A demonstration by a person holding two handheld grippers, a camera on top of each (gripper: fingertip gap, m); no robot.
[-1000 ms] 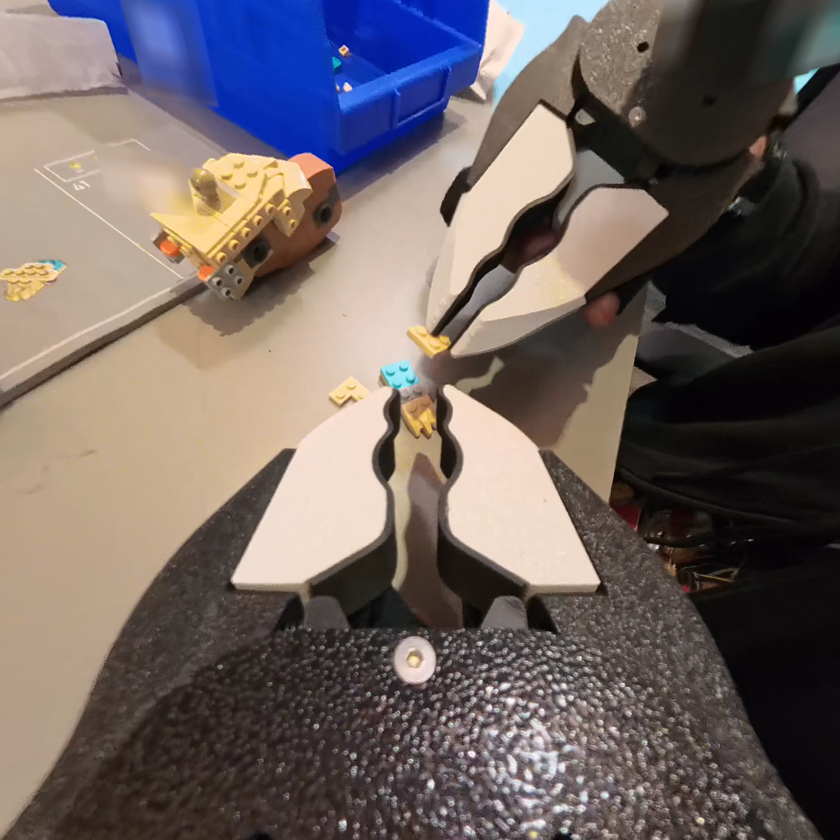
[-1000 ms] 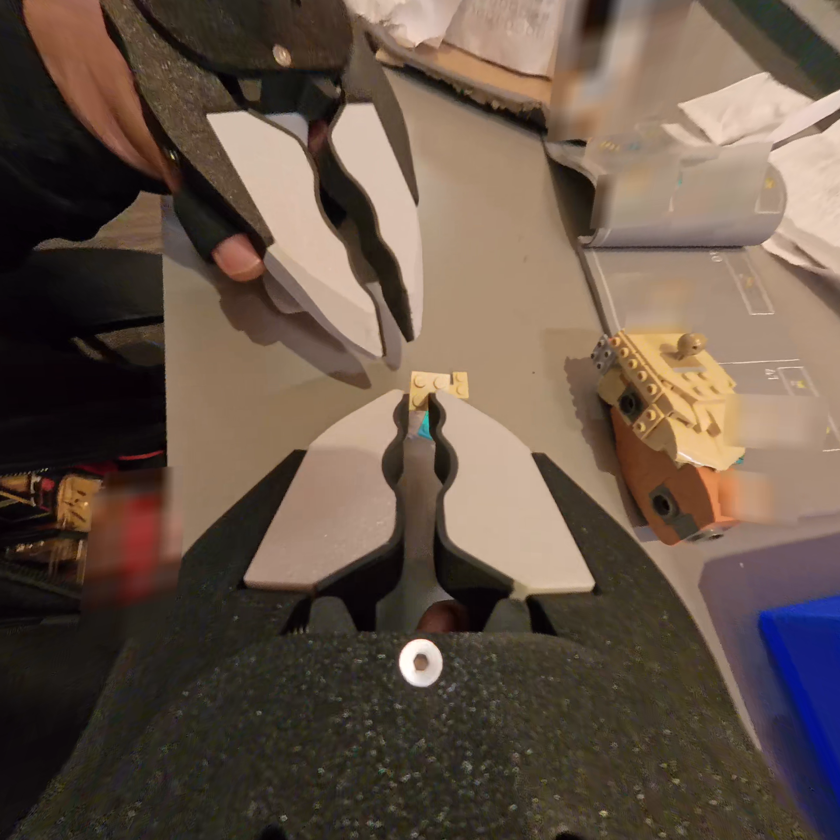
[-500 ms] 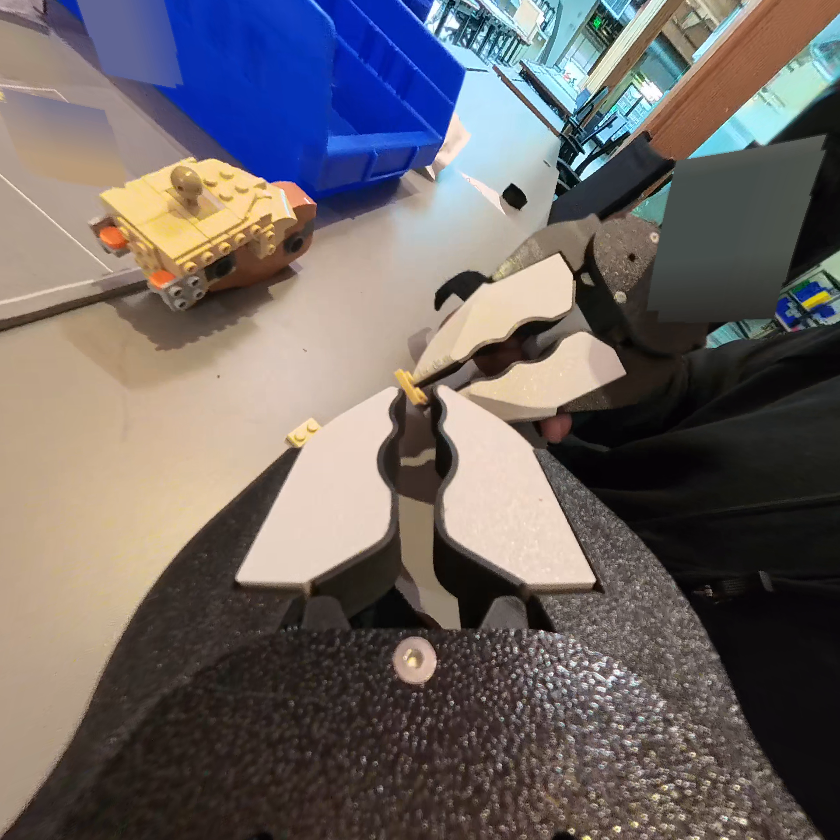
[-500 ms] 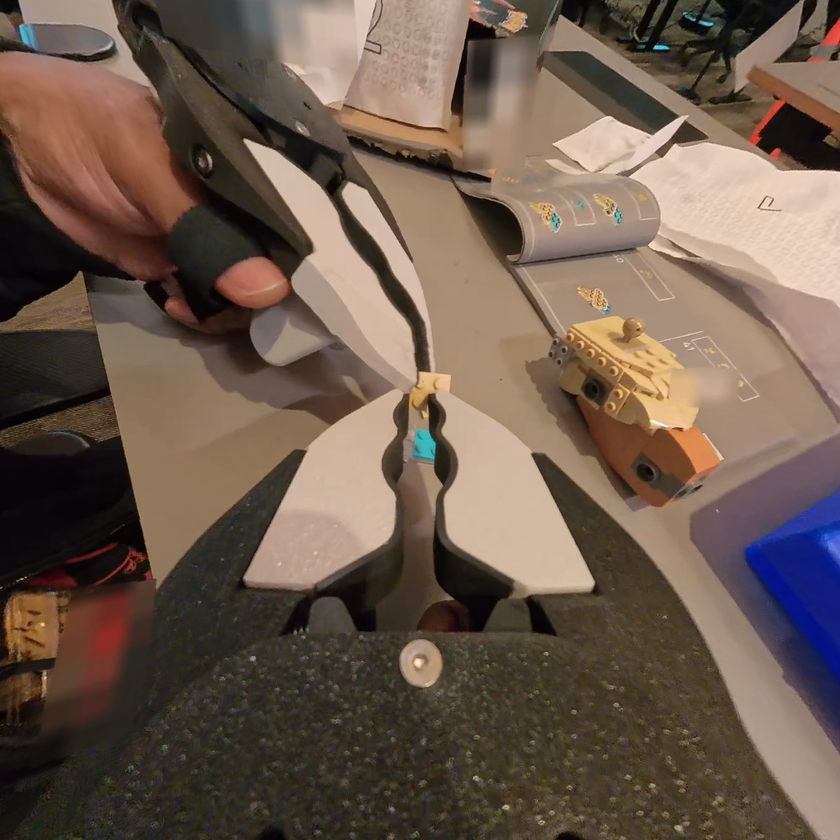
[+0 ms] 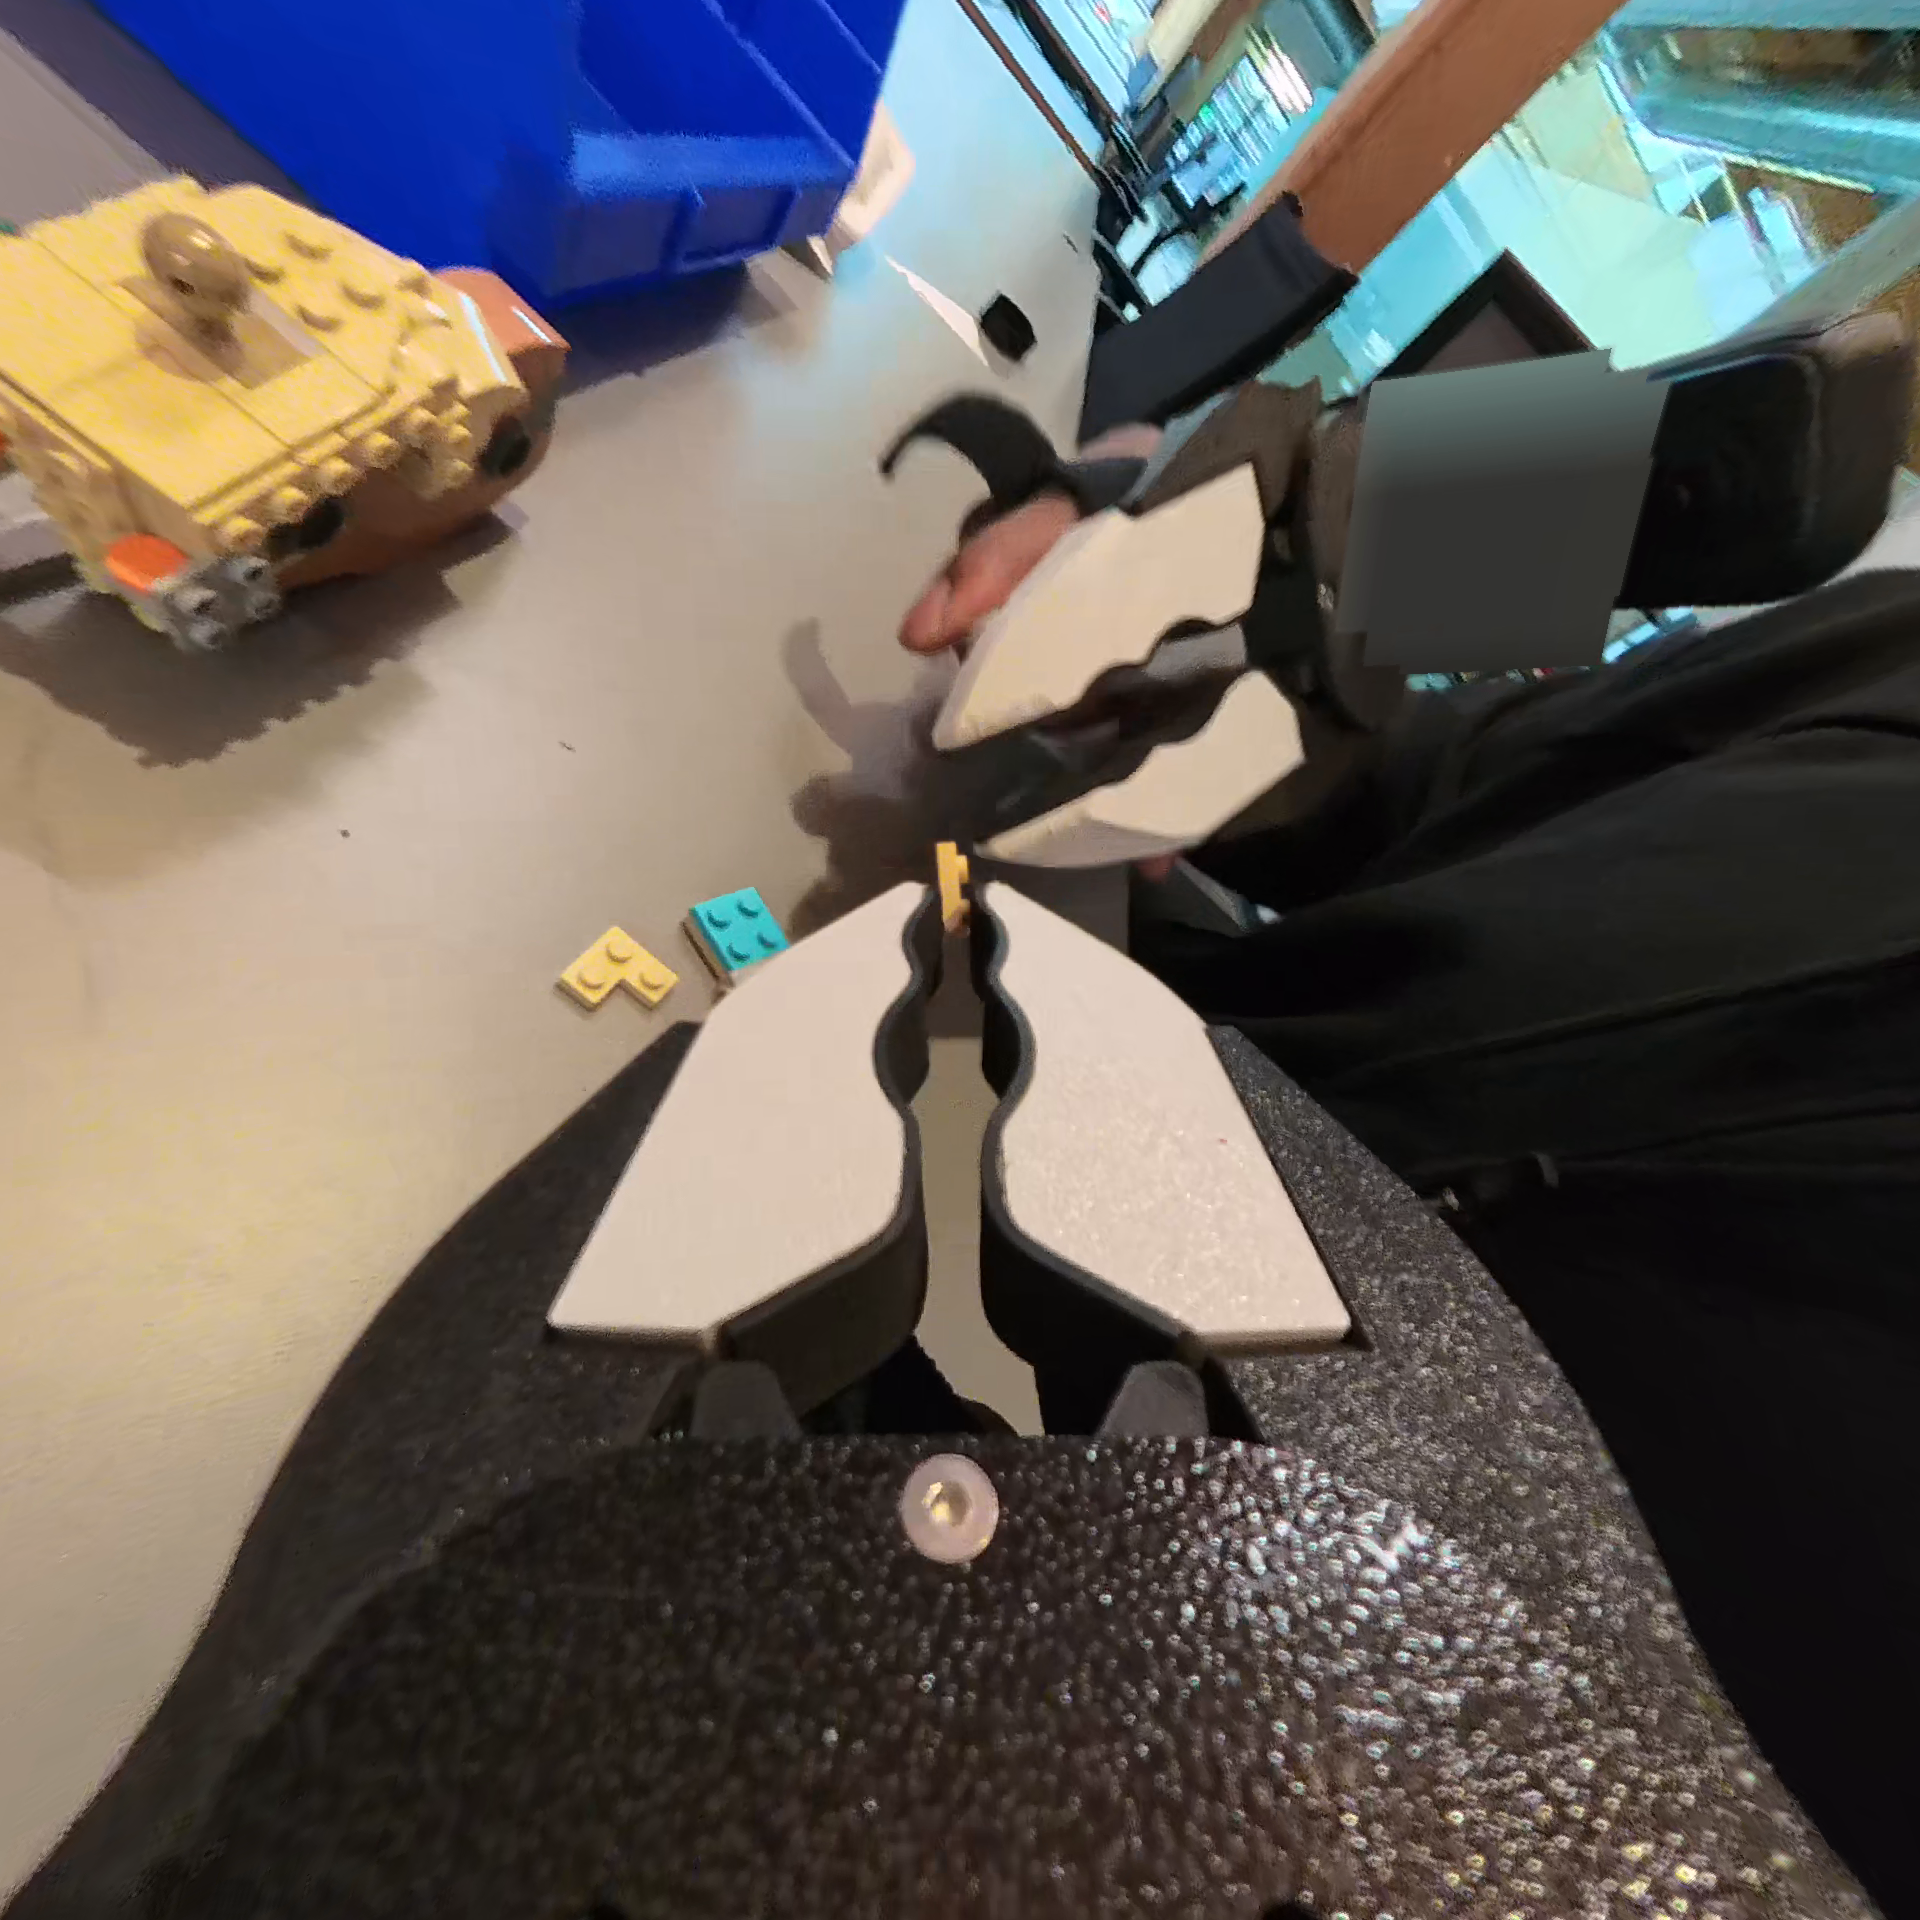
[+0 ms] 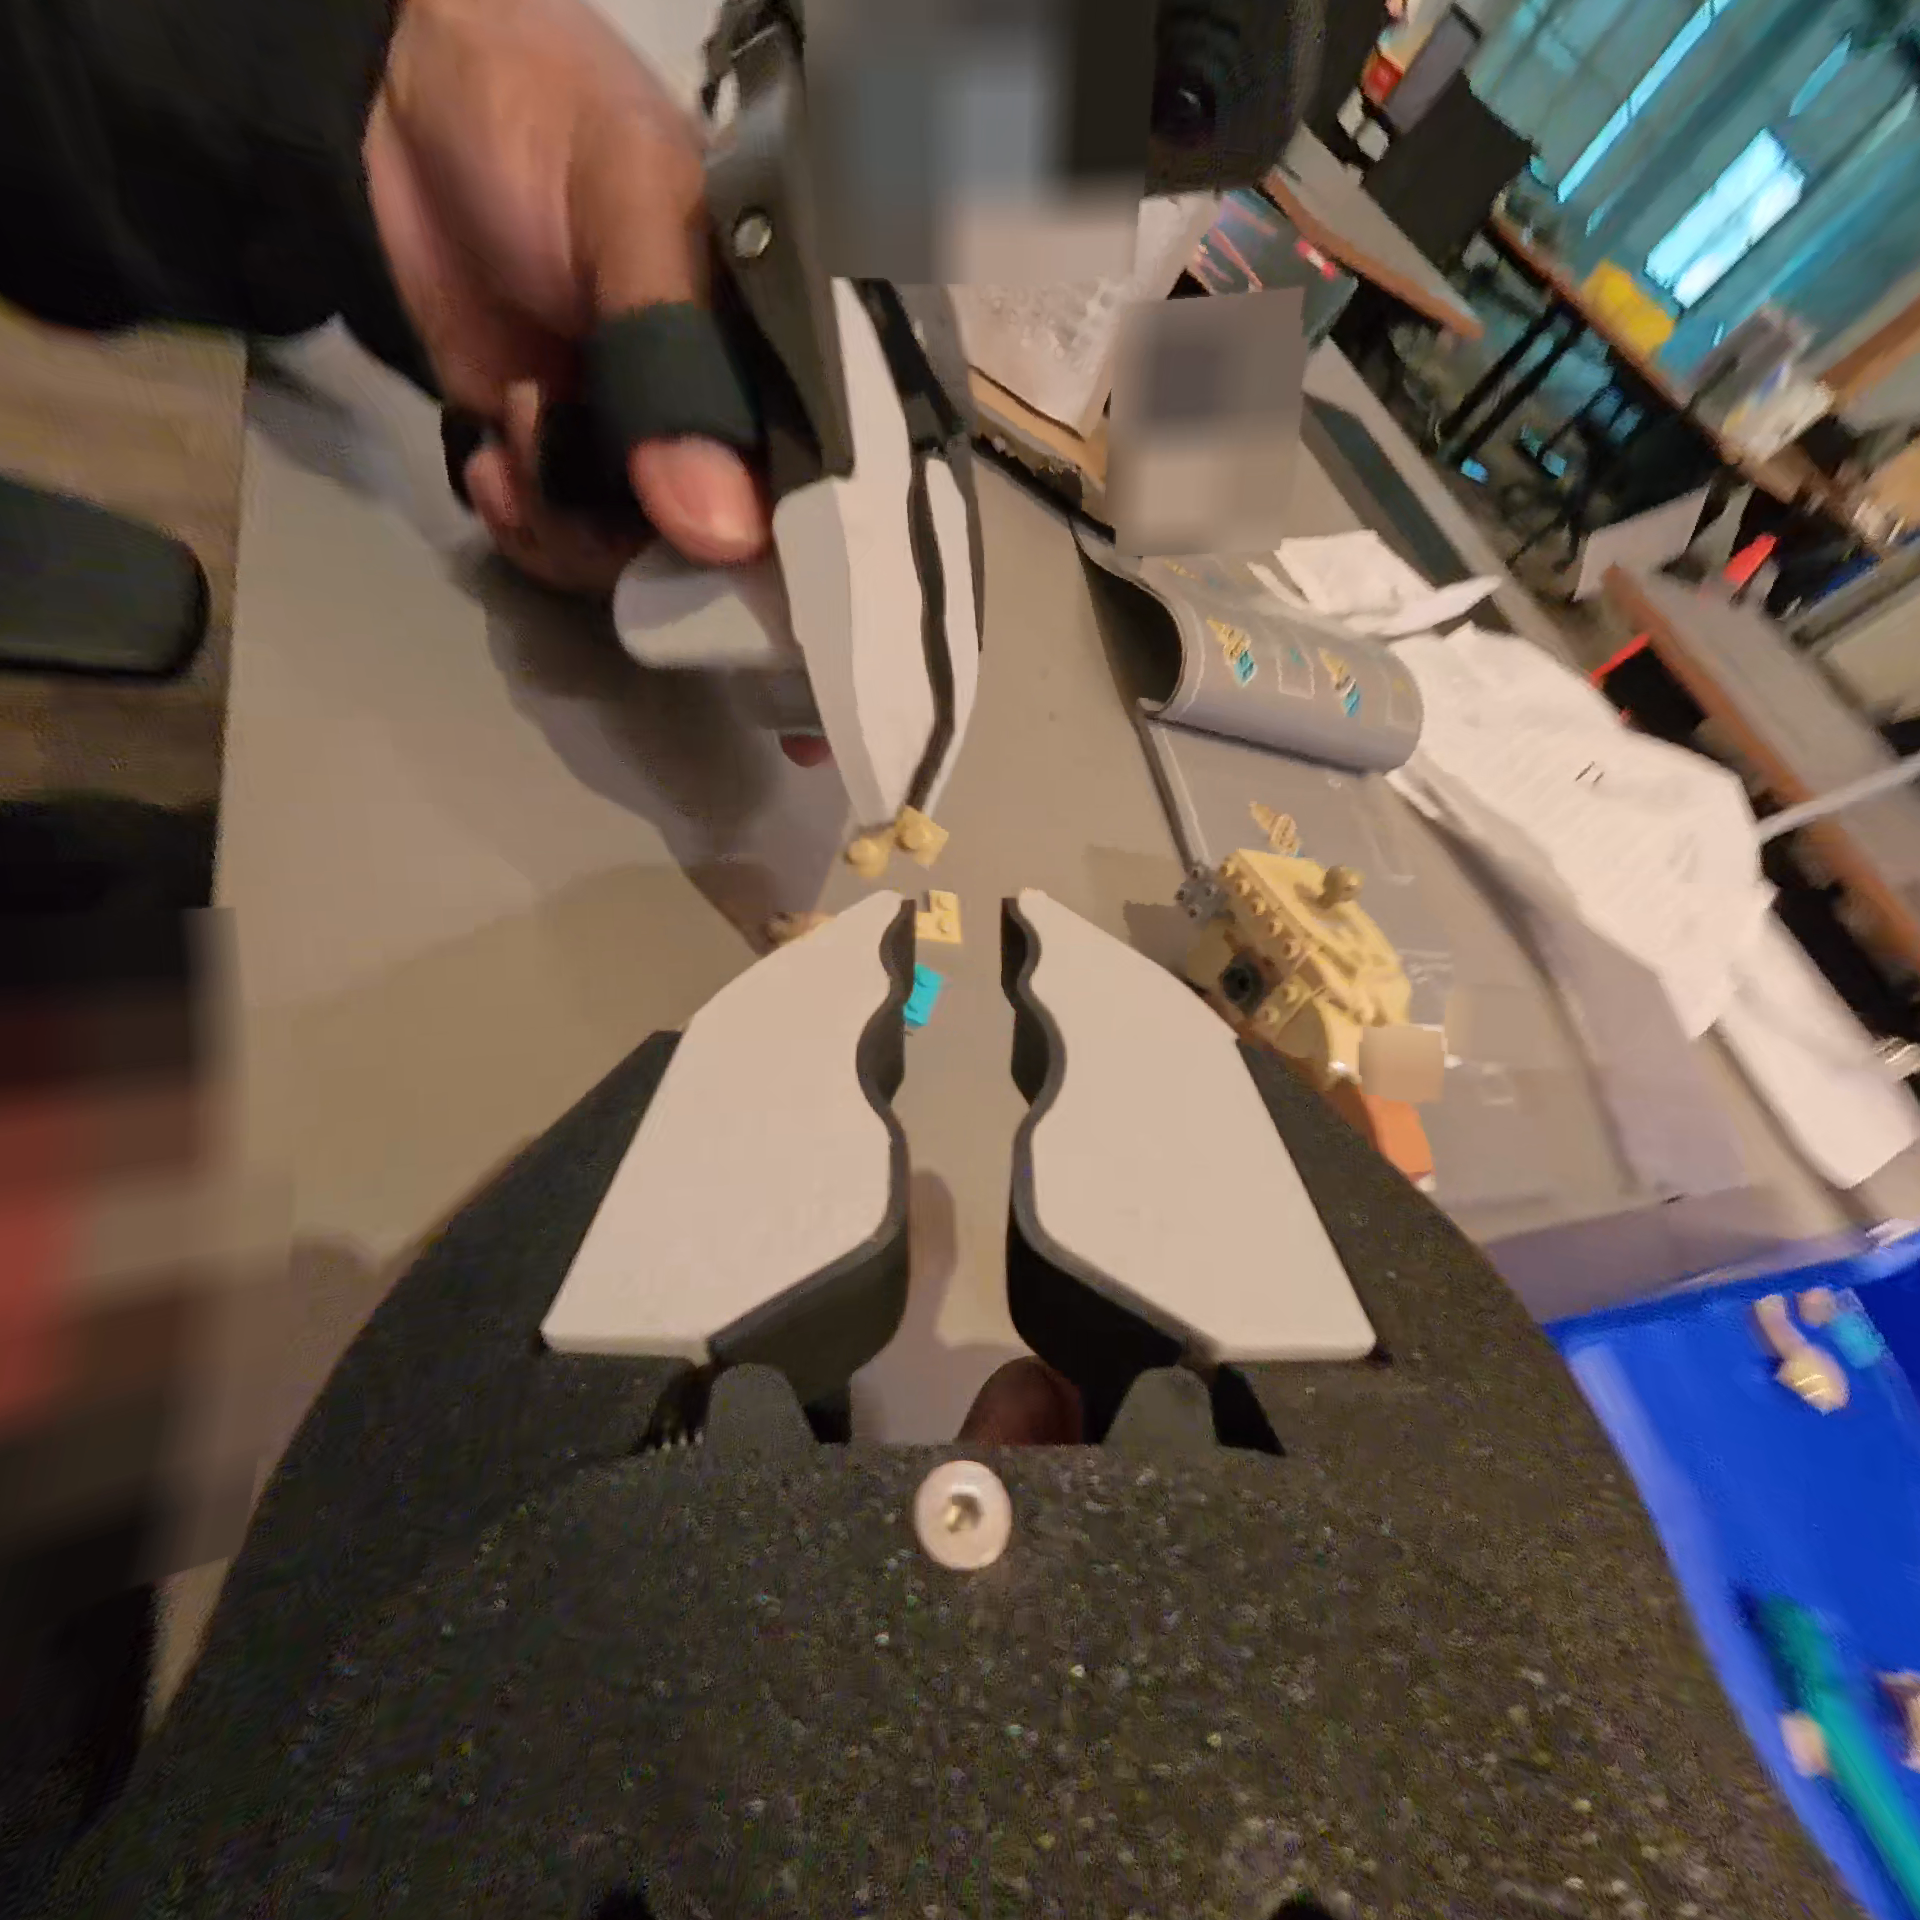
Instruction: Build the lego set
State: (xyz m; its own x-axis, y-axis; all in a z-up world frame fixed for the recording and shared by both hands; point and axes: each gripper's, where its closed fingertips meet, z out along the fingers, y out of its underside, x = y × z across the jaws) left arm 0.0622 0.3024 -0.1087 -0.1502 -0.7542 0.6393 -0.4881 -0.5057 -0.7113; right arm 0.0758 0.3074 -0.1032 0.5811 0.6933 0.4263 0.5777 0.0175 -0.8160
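Observation:
My left gripper (image 5: pixel 953 906) is shut on a small tan plate assembly (image 5: pixel 950 878) held above the grey table; in the right wrist view it (image 6: pixel 912 808) points down with the tan assembly (image 6: pixel 902 837) at its tips. My right gripper (image 6: pixel 956 906) is open and empty, just in front of the left one; in the left wrist view it (image 5: pixel 966 790) is seen with its jaws apart. A yellow L-shaped plate (image 5: pixel 616 968) and a teal brick (image 5: pixel 738 928) lie on the table below. The tan and brown model (image 5: pixel 239 416) stands to the left.
A blue bin (image 5: pixel 623 125) stands behind the model; it also shows in the right wrist view (image 6: pixel 1766 1507). An open instruction booklet (image 6: pixel 1278 665) and white papers (image 6: pixel 1621 852) lie at the far side. The table edge (image 5: pixel 1127 904) and the person's dark clothing are close by. The tips of both grippers are at nearly the same place. Between my left fingertips and the teal brick (image 5: pixel 738 928) there is roughly 5 cm.
The right gripper was shut on a tan plate and pressed it to the piece in the left gripper. It has now opened and drawn back; the left gripper keeps the joined piece.

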